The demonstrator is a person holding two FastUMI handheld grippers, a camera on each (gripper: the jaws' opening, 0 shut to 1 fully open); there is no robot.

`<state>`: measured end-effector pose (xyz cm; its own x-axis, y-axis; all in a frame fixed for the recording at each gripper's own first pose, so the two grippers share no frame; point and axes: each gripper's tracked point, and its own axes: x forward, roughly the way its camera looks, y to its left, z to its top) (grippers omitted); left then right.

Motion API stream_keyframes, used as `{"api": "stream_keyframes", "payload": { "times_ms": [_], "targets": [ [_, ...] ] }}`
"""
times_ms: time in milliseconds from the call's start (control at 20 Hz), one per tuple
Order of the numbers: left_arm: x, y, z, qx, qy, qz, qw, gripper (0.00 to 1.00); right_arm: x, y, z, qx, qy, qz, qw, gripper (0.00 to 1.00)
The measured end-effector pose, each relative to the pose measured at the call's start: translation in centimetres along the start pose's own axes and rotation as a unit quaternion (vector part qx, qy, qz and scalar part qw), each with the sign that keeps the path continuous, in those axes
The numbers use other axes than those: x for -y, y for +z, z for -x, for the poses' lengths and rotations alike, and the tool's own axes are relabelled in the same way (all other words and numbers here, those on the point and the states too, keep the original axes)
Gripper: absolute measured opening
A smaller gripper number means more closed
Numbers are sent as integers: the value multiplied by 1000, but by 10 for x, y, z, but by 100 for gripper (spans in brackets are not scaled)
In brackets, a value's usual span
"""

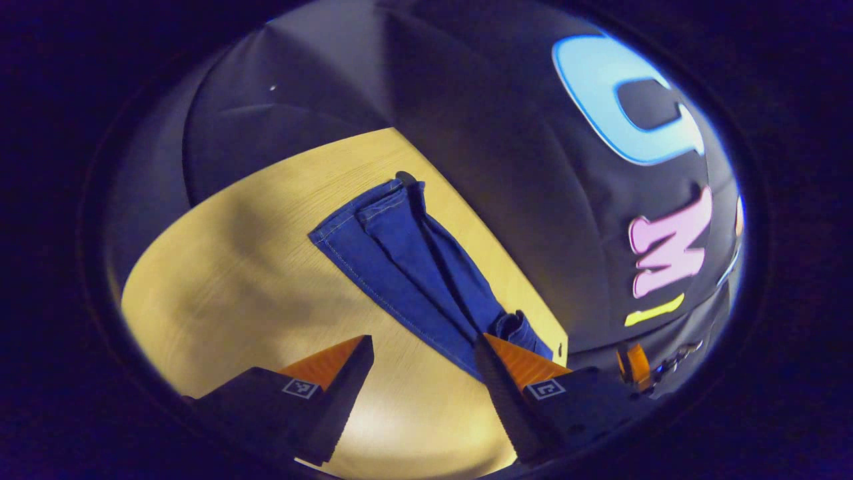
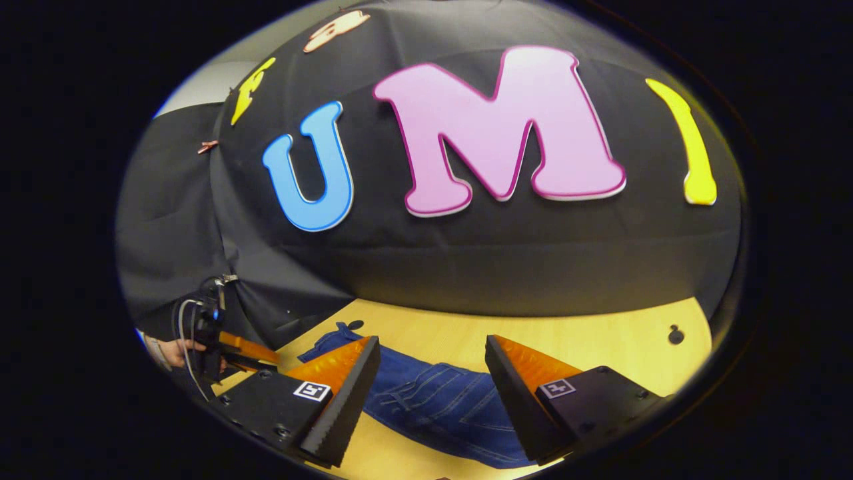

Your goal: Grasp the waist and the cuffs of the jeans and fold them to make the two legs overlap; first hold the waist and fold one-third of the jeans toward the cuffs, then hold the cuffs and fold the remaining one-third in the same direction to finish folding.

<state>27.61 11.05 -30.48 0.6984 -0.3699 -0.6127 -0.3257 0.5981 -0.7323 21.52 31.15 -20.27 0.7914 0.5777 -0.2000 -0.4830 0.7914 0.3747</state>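
- Left gripper view: left tongs point(image 1: 420, 373) spread open above wooden counter point(image 1: 233, 280), blue jeans point(image 1: 406, 267) lying flat
- Right gripper view: right tongs point(image 2: 433, 387) open over jeans waist point(image 2: 433, 400)

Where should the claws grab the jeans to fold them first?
Probably at the two ends. The jeans lie flat and long on the table. The left claw, open, points along the legs, with the cuffs at the far end. The right claw, open, hangs over the seamed top part. Come down from above and pinch an edge, since flat cloth offers only edges.
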Motion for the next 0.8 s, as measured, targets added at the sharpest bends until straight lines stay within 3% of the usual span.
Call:
{"api": "stream_keyframes", "payload": {
  "times_ms": [200,300,350,500,650,800],
  "targets": [
    [-44,30,-37,27,38,57,997,97,23,22,34,27,-6,38,999,97],
    [-54,41,-45,40,51,75,995,92,44,8,28,4,-21,47,999,96],
    [-58,43,-45,42,54,86,994,97,50,4,26,-6,-22,40,999,97],
    [-57,60,-51,77,17,120,990,95,58,2,20,-13,-28,23,999,97],
    [-61,89,-56,130,-28,184,974,97,57,3,17,-9,-27,19,999,96],
    [-64,99,-59,170,-49,212,961,91,56,2,21,-13,-28,29,999,97]
  ]
}}
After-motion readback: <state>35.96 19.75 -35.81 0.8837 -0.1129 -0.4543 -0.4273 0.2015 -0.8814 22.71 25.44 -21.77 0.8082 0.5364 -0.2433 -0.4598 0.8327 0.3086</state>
